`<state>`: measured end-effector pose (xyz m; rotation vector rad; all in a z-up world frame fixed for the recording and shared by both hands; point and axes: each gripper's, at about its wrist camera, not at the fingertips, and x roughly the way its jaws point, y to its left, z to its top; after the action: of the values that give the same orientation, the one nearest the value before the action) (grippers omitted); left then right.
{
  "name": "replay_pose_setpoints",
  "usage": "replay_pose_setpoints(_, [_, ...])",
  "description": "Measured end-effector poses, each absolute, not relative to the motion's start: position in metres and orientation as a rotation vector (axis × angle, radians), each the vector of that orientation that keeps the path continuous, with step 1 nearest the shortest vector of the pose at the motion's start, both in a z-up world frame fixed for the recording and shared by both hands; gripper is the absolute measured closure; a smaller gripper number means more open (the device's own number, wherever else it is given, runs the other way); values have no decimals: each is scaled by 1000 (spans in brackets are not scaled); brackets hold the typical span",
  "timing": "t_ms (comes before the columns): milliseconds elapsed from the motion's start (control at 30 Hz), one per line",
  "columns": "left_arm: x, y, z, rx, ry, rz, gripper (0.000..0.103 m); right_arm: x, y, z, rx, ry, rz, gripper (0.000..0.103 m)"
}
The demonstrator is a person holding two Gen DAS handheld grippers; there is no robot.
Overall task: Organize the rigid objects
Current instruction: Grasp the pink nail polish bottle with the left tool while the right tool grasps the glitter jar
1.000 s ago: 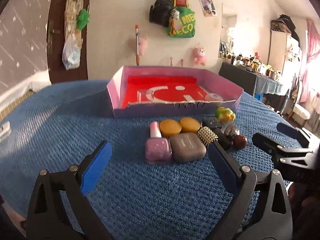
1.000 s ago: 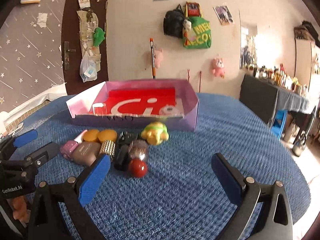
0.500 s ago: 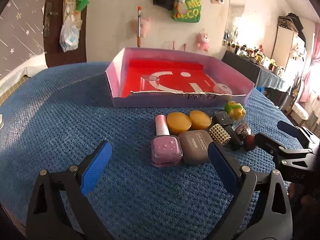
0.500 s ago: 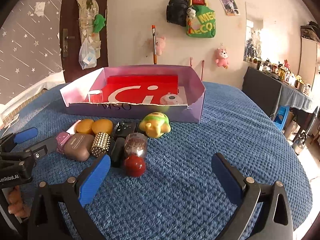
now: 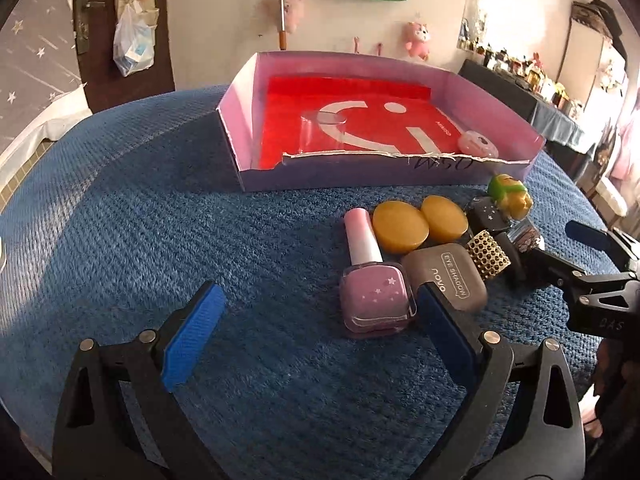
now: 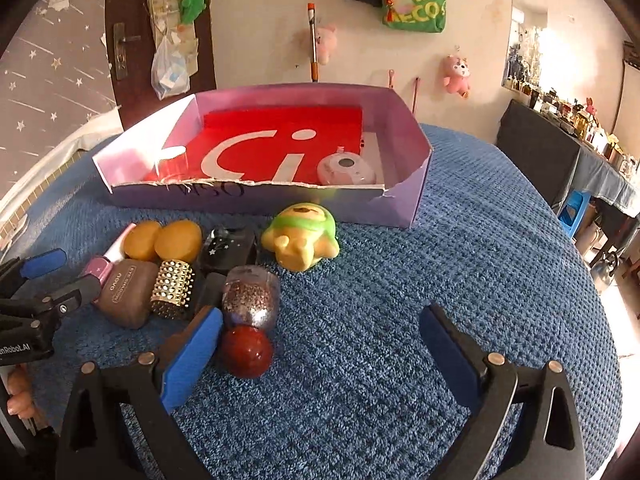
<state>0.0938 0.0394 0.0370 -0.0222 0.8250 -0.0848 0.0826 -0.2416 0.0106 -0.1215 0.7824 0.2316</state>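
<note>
A shallow purple box (image 5: 384,174) (image 6: 256,200) with a red floor holds a clear cup (image 5: 322,130) and a pink round case (image 6: 346,170). In front of it lie a pink nail polish bottle (image 5: 374,294), a brown eye shadow case (image 5: 448,278) (image 6: 124,296), two yellow discs (image 5: 400,226), a gold studded cylinder (image 6: 172,288), a black item (image 6: 230,250), a glitter bottle with a red ball cap (image 6: 246,320) and a green-yellow turtle toy (image 6: 304,238). My left gripper (image 5: 316,330) is open, just short of the nail polish. My right gripper (image 6: 320,346) is open beside the red ball cap.
The items sit on a round table with a blue knitted cover (image 6: 460,272). The table's right edge drops off toward a dark side table (image 6: 560,156) with bottles. A wall with hung bags and toys stands behind the box.
Both grippers have moved forward and down toward the row of items, which now look larger and closer. Both stay open.
</note>
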Motion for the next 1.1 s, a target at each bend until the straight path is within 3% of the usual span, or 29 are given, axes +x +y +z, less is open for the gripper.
replay_pose_setpoints(200, [105,36,31,61,876,-77,5,96,-234,3,-149,858,260,6])
replay_pose_setpoints(433, [117,38,30,37,904,-137,19,100,-231,0,-160,889,301,15])
replay_pose_setpoints(600, [118,32,32,38,883,-172,40,101,-226,2,-176,880,355,34])
replay_pose_setpoints(633, [118,31,33,34,876,-183,49,100,-225,3,-178,877,362,37])
replay_pose_setpoints(667, [117,30,33,29,872,-195,52,100,-223,3,-182,872,374,44])
replay_pose_setpoints(700, [116,29,33,25,865,-203,64,98,-221,3,-191,865,388,54])
replay_pose_setpoints(767, [115,27,34,16,857,-204,66,93,-215,4,-205,854,426,70])
replay_pose_setpoints(1100, [105,29,46,0,807,-200,67,80,-224,14,-148,819,454,70])
